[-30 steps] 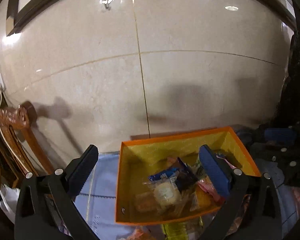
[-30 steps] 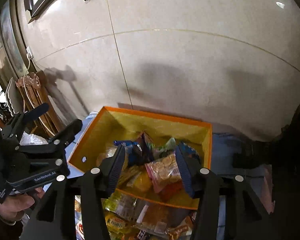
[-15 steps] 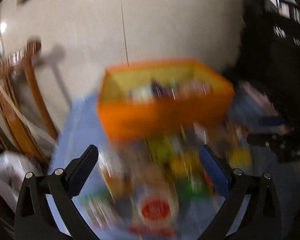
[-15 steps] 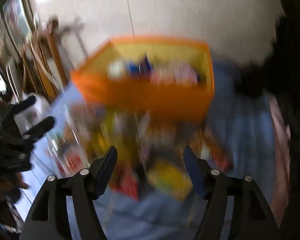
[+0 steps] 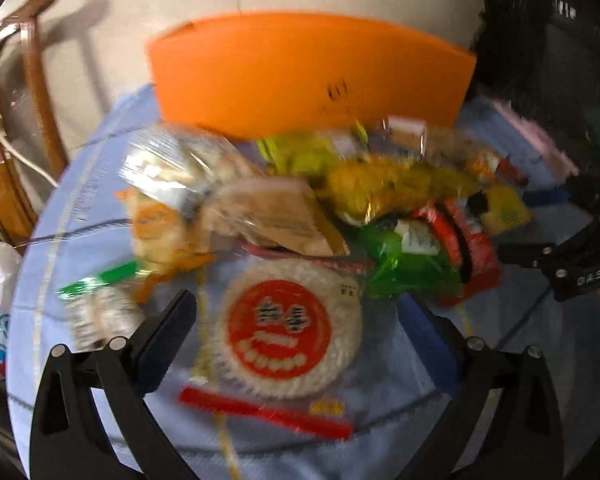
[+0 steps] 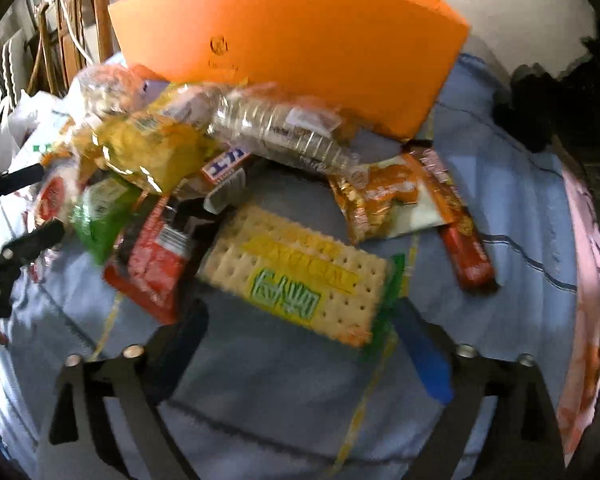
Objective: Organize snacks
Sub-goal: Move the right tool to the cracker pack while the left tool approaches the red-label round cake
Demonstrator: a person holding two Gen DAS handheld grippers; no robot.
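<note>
Left gripper [image 5: 296, 332] fingers spread around round cracker pack [image 5: 288, 328]; right gripper [image 6: 300, 340] spread before biscuit pack [image 6: 300, 274]

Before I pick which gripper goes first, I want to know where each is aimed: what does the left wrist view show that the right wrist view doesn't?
Only the left wrist view shows the round rice cracker pack with a red circle, lying between the open left gripper's fingers, and a red strip below it. Only the right wrist view shows the rectangular cracker pack with green lettering, just ahead of the open right gripper, and a clear ridged tray. Both show the orange box behind the snack pile on the blue cloth.
</note>
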